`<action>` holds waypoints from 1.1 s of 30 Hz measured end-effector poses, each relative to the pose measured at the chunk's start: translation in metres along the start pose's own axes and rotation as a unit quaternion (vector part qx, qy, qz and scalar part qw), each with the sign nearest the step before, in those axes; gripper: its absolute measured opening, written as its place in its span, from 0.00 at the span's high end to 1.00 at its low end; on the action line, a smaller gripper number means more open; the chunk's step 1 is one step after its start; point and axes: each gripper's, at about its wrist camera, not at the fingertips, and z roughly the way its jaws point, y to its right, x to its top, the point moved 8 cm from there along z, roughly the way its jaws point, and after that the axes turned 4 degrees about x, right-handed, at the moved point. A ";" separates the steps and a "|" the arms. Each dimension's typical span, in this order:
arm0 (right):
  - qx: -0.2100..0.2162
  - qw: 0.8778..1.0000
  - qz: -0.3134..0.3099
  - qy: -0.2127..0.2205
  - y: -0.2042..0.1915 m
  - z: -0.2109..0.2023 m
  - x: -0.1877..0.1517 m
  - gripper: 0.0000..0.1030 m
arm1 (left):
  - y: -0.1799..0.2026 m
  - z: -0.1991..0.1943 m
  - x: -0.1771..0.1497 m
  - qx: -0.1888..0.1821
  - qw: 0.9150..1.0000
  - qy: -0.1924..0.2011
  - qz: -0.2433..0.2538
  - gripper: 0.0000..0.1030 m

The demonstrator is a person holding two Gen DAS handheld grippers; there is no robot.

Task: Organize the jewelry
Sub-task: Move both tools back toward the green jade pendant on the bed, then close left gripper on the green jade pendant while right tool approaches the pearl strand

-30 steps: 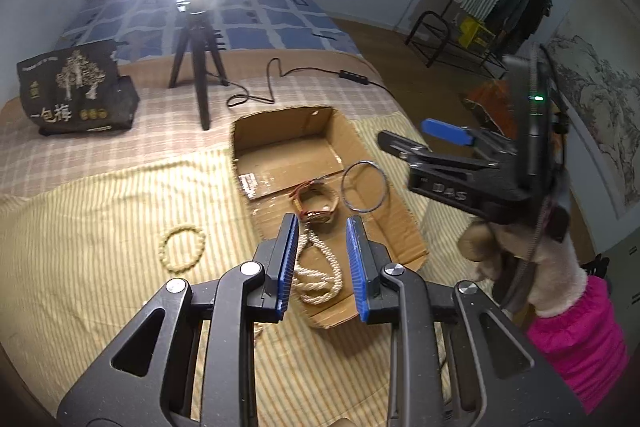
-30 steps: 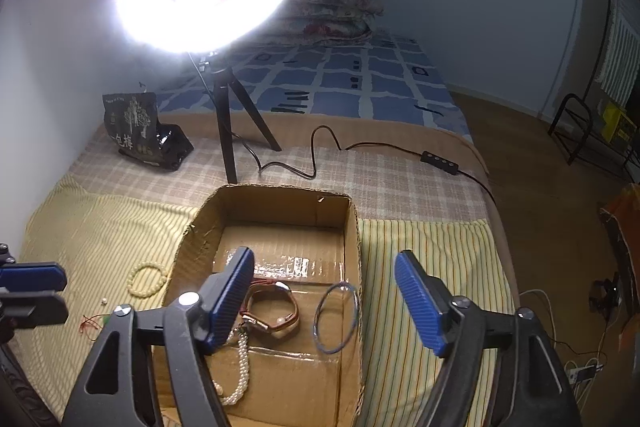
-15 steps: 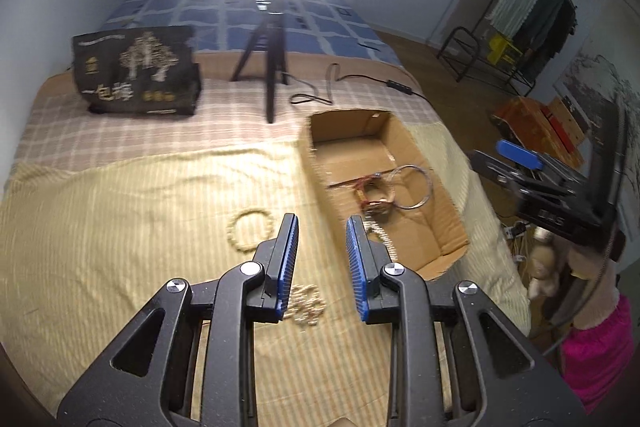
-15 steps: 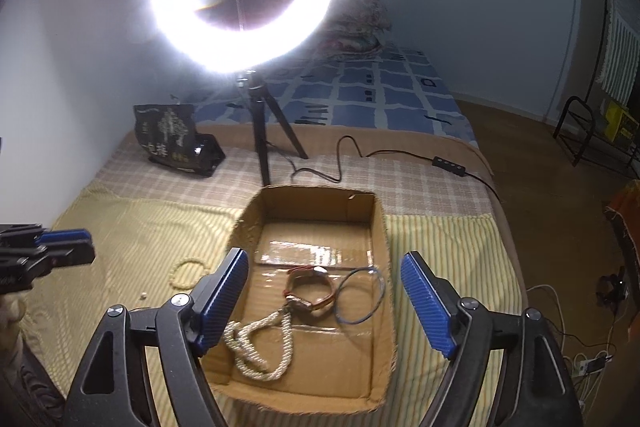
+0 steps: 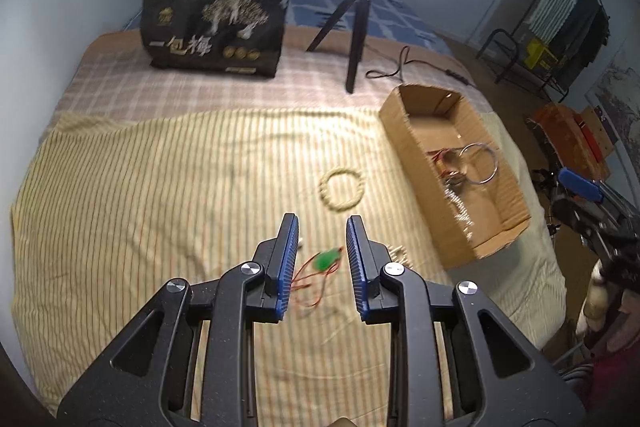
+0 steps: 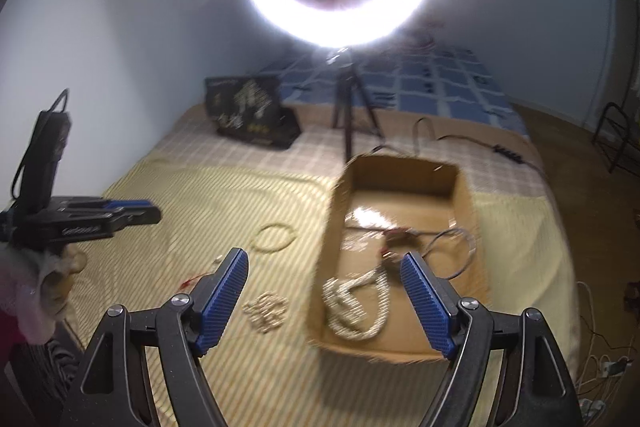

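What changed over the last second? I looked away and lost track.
The left gripper swung away from the cardboard box, left across the striped cloth, and now sits above the green pendant, fingers narrow and empty. The right gripper drew back, open. Jewelry stayed put.

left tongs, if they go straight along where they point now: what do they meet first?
Most likely the green pendant on its red cord, lying on the striped sheet right between the left tongs. The tongs hold nothing. Depth is unclear; the beaded bracelet lies further along.
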 end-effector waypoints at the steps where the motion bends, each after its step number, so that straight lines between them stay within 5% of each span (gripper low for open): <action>1: 0.003 1.000 -0.003 -0.004 -0.005 0.003 -0.004 0.21 | -0.003 0.002 -0.004 -0.001 1.000 -0.004 -0.002 0.77; 10: 0.032 0.997 -0.034 -0.054 -0.050 0.037 -0.040 0.22 | -0.020 0.019 -0.025 -0.011 0.999 -0.033 -0.013 0.77; 16: 0.047 0.992 -0.056 -0.102 -0.065 0.062 -0.071 0.39 | -0.015 0.027 -0.033 -0.024 0.999 -0.047 0.007 0.77; 19: 0.047 0.991 -0.054 -0.117 -0.065 0.071 -0.080 0.40 | -0.011 0.033 -0.037 -0.035 0.998 -0.058 0.012 0.77; 33: 0.060 0.985 -0.053 -0.154 -0.070 0.100 -0.098 0.53 | 0.031 0.071 -0.053 -0.056 0.986 -0.102 0.120 0.77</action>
